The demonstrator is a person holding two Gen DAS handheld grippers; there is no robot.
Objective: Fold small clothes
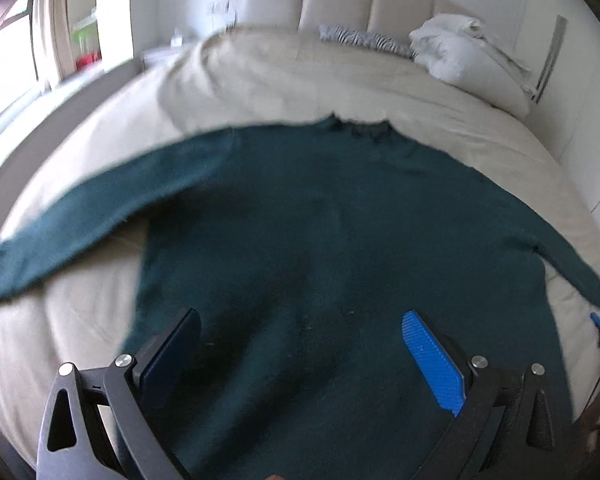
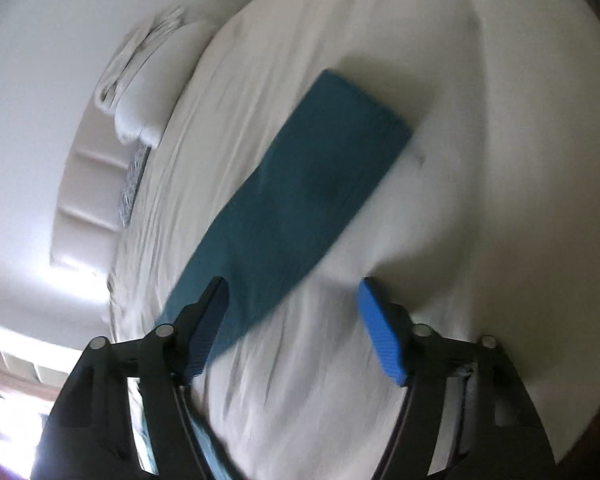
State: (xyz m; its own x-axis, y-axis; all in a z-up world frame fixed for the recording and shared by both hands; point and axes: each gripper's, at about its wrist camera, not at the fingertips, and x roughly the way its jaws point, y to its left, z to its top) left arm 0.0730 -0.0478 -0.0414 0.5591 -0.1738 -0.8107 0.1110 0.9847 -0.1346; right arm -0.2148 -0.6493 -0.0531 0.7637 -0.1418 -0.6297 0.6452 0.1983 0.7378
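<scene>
A dark teal long-sleeved sweater [image 1: 300,240] lies flat on the bed, neck away from me, both sleeves spread out to the sides. My left gripper [image 1: 300,356] is open above the sweater's lower body, holding nothing. In the right wrist view, one teal sleeve [image 2: 300,184] stretches across the sheet, cuff at the far end. My right gripper [image 2: 292,320] is open just above the near part of that sleeve, holding nothing. The right gripper's blue tip [image 1: 598,320] shows at the far right edge of the left wrist view, by the right cuff.
The bed [image 1: 340,80] has a cream cover and a padded headboard [image 1: 372,4]. White pillows [image 1: 464,52] and a zebra-print cushion [image 1: 360,38] lie at the head. A window [image 1: 12,64] is at the left. Wardrobe doors [image 1: 588,120] stand at the right.
</scene>
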